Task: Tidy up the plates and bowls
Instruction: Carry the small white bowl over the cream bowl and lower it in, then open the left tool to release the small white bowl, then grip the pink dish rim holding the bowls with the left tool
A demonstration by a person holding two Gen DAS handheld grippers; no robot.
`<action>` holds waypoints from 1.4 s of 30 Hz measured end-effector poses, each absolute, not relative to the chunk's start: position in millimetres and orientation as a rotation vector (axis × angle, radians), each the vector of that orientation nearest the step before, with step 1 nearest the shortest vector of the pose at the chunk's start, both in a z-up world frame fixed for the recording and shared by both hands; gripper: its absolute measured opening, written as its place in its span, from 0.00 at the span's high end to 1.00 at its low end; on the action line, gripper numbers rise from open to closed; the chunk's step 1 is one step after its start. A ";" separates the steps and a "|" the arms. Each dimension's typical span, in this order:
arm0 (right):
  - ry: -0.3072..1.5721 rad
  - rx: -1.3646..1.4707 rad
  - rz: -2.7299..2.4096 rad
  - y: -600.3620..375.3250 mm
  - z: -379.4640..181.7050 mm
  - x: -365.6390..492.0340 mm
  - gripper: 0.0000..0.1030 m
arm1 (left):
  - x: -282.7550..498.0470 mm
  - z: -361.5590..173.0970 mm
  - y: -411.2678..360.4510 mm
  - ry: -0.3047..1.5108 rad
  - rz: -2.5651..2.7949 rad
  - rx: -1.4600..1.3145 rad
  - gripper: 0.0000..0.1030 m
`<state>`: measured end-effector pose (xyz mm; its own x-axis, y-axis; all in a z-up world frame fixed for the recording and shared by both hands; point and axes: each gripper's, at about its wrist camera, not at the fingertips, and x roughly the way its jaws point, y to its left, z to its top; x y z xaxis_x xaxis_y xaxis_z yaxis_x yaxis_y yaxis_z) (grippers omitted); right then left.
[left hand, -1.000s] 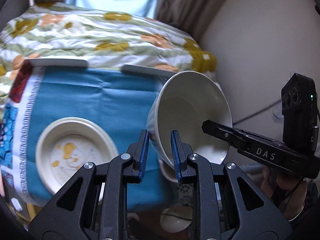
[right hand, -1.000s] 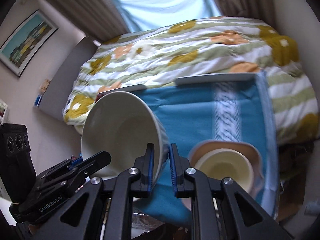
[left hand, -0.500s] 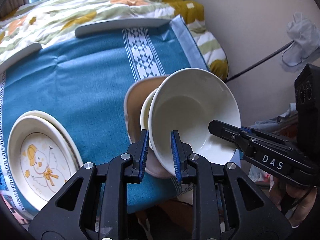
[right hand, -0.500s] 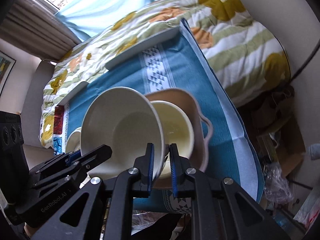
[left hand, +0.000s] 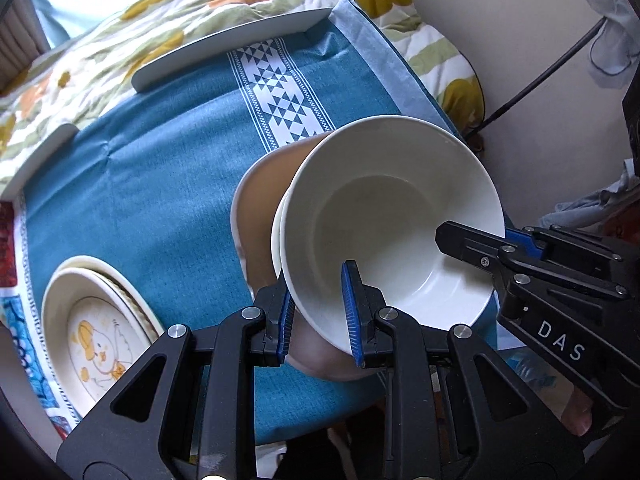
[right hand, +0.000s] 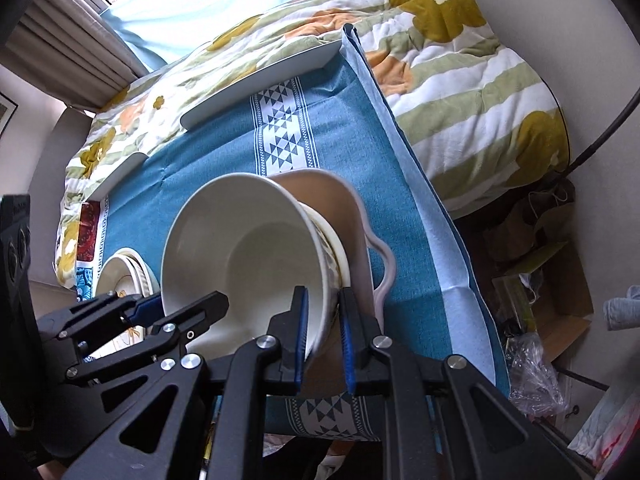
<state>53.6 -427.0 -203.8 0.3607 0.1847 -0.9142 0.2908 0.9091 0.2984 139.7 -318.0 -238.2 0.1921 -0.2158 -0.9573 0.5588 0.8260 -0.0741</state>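
A large white bowl (left hand: 384, 224) sits nested in a smaller cream bowl (left hand: 277, 236), which rests in a tan handled dish (left hand: 260, 188) on the blue tablecloth. My left gripper (left hand: 318, 312) straddles the white bowl's near rim with its jaws parted. My right gripper (right hand: 322, 320) straddles the rim on the other side, jaws also parted; the white bowl (right hand: 240, 256), cream bowl (right hand: 336, 252) and tan dish (right hand: 360, 232) show there too. A stack of plates with a duck picture (left hand: 96, 328) lies at the left.
The blue tablecloth (left hand: 160, 168) covers a small table beside a flowered bedspread (right hand: 460, 64). Two flat white plates (left hand: 228, 48) lie at the table's far edge. Boxes and bags (right hand: 532, 280) crowd the floor at the right.
Both grippers carried the white bowl rightwards and down onto the cream bowl in the tan dish. Both jaws have widened off the rim.
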 end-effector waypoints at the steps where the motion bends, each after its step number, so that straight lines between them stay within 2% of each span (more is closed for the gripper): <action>1: 1.210 0.451 -0.069 -427.5 -204.1 53.3 0.87 | 139.0 -237.9 -319.9 1.260 -0.550 0.342 0.81; 17: 1.197 0.463 -0.045 -431.7 -204.4 50.9 0.87 | 131.6 -240.8 -338.2 1.178 -0.461 0.546 0.80; 31: 1.177 0.467 -0.040 -434.4 -198.8 42.7 0.87 | 126.3 -231.0 -326.2 1.168 -0.472 0.481 0.80; 38: 1.124 0.461 -0.028 -439.2 -176.0 30.4 0.87 | 129.5 -193.5 -301.5 1.154 -0.508 0.348 0.77; 39: 1.116 0.460 -0.019 -441.2 -170.6 27.7 0.87 | 128.4 -186.5 -296.8 1.140 -0.521 0.329 0.74; 41: 1.088 0.466 0.005 -445.2 -159.0 21.4 0.86 | 124.3 -169.2 -284.0 1.098 -0.521 0.305 0.44; 42: 1.070 0.464 0.016 -447.6 -151.8 16.7 0.86 | 122.2 -163.0 -279.4 1.078 -0.511 0.305 0.14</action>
<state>16.7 -447.6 -151.8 0.4896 0.2339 -0.8400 0.2089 0.9038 0.3735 122.2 -279.4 -163.0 0.3734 -0.2471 -0.8941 0.5361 0.8441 -0.0093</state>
